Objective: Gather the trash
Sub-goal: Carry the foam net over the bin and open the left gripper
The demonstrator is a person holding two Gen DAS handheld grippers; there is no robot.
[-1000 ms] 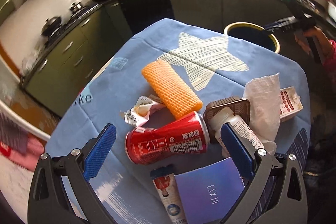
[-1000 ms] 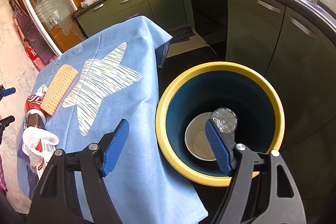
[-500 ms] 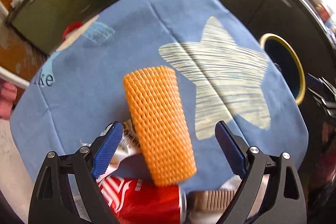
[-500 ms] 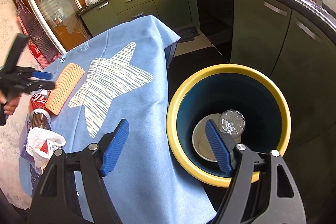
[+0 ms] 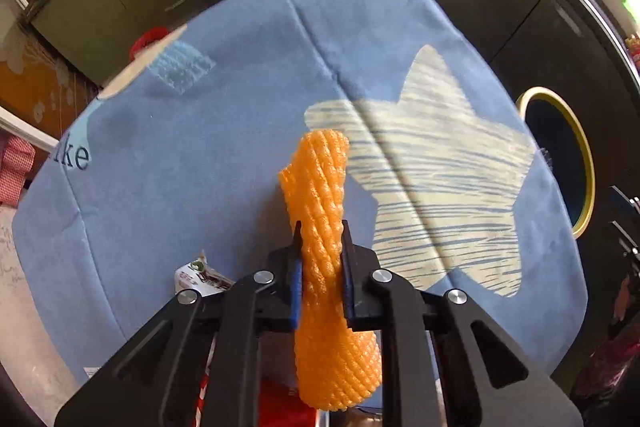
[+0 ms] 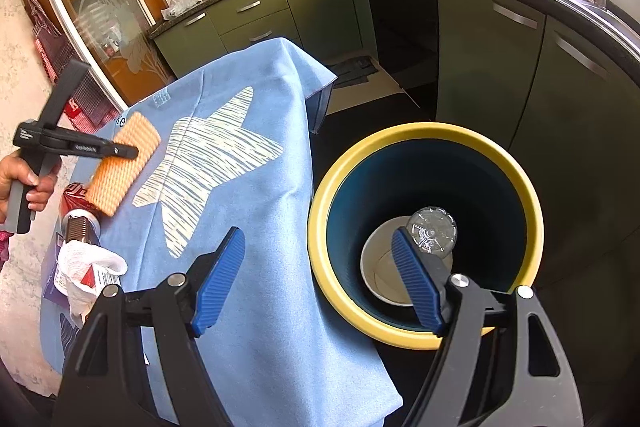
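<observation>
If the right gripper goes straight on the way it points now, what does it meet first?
Probably the yellow rim of the trash bin, or the blue tablecloth edge beside it; the open right gripper points between them, and depth is unclear.

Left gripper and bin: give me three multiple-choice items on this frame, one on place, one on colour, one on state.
1. Where is the bin?
A. on the table
B. on the floor beside the table
C. on the counter
2. What colour is the foam sleeve?
A. orange
B. green
C. white
3. What is the left gripper doing?
A. open over the can
B. shut on nothing
C. shut on the foam sleeve

B: the bin stands low beside the cloth's hanging edge.
A: its netting is orange in both views.
C: its jaws, just closing, pinch the sleeve's middle.
</observation>
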